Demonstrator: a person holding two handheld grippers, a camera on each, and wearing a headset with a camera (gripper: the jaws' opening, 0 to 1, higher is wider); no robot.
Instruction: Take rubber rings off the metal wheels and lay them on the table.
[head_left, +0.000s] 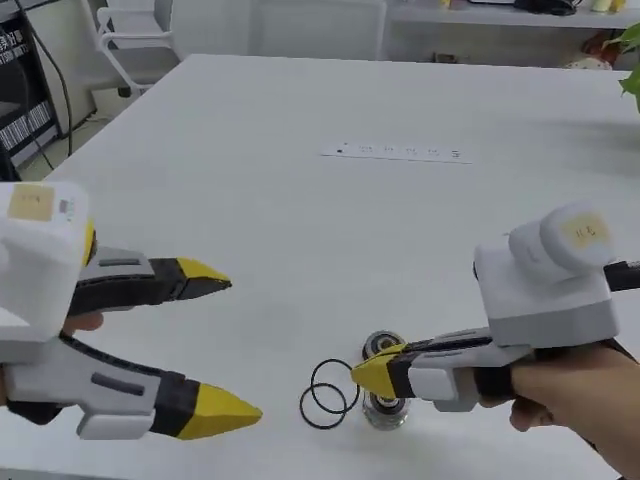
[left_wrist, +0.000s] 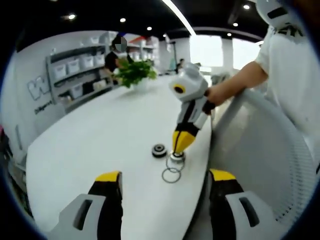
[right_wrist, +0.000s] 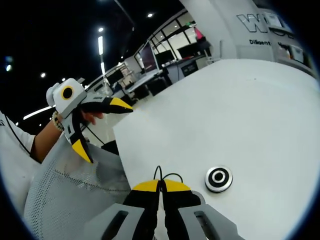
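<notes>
At lower left of the head view, the left gripper (head_left: 225, 345) hung above the tabletop (head_left: 300, 200), jaws spread wide with nothing between them. To its right, near bottom centre, two rubber rings (head_left: 325, 395) lay overlapping on the tabletop, already off. Just beside them stood two metal wheels: the near wheel (head_left: 385, 412) under the tip of the right gripper (head_left: 360, 375), and the far wheel (head_left: 383, 345) just behind it. The right gripper's jaws were pressed together; whether they pinched a ring could not be told. In the right gripper view the far wheel (right_wrist: 218, 178) wore a black band, so the job looked partly done, with at least one ring left.
</notes>
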